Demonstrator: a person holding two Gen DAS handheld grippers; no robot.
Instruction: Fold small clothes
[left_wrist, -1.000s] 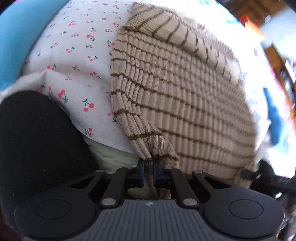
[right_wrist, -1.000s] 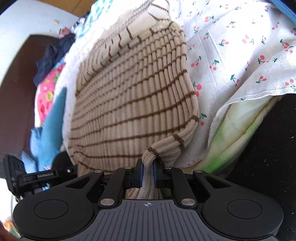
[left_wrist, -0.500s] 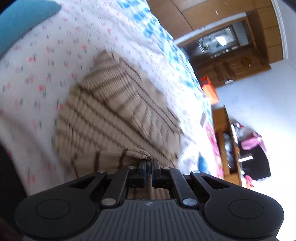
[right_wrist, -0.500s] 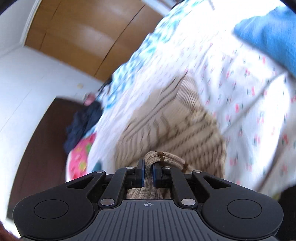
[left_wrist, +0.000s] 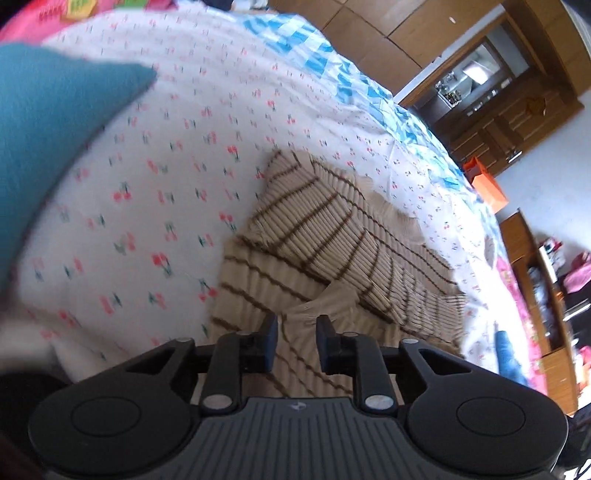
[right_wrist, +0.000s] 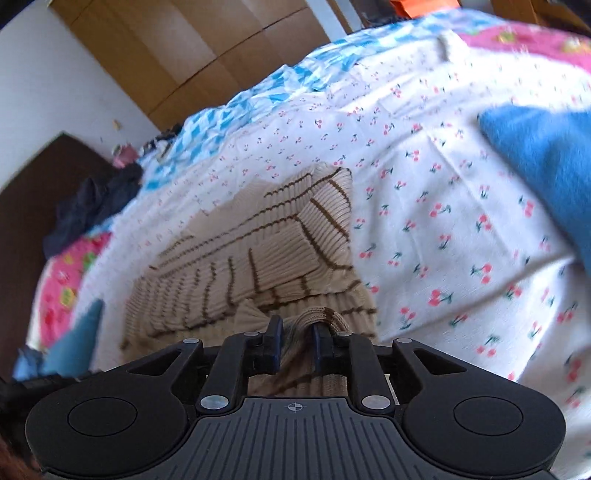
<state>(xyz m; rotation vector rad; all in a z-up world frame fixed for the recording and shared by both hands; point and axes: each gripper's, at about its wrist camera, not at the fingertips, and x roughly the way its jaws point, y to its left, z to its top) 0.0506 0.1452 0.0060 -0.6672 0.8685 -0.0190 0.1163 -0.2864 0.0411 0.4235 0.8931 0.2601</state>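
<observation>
Both tongs are opening up right now. Left tongs (left_wrist: 294, 341) have spread clear of the striped sweater (left_wrist: 332, 240), cloth under the gap. Right tongs (right_wrist: 297, 345) have a sweater fold poking up between the pads, not pinched. It's lying folded on the cherry-print sheet (left_wrist: 166, 184) on the bed, blue cloth (right_wrist: 546, 162) nearby.

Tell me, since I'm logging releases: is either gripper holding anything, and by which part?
Neither holds. Both jaws are opening; the left gripper and right gripper still straddle the near folded edge of the striped sweater, but the pads no longer press it.
</observation>
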